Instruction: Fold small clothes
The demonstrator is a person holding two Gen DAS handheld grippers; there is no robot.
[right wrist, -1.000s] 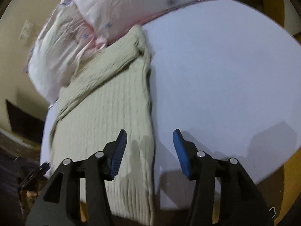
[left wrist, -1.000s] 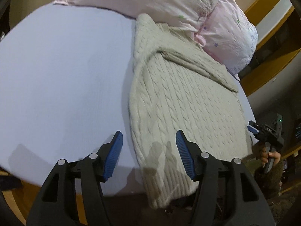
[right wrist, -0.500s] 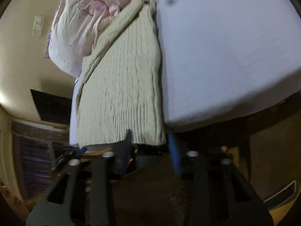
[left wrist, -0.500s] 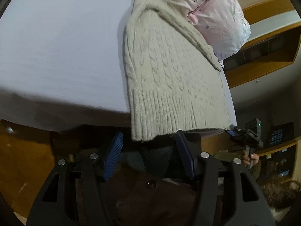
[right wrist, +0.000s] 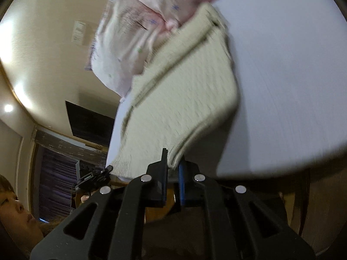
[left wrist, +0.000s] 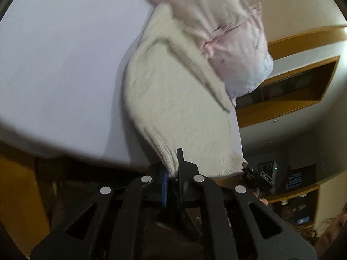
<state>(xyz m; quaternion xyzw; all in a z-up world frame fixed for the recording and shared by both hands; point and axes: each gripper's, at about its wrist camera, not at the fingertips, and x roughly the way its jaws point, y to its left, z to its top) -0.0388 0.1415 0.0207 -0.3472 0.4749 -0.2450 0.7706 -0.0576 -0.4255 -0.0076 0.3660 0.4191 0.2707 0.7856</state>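
Cream knit sweater (left wrist: 173,99), folded lengthwise into a long strip, ribbed hem at 6 o'clock, lifted off the pale sheet (left wrist: 65,65). Hem corners pinched: one in the left gripper (left wrist: 172,173), one in the right gripper (right wrist: 173,169). Far end at 12 o'clock lies against the pink pillow (left wrist: 234,49). Motion-blurred.

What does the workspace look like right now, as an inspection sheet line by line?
Surface: white sheet, bare beside the garment.
Job's things: cream knit sweater, hem lifted off the edge, top end against the pillows.
Clutter: pink pillows at the far end.
Tongs: left tongs shut on one sweater hem corner; right tongs shut on the other.
Cables: nothing seen.
Surroundings: wooden shelving, dark wall screen, person's face low in the right wrist view.
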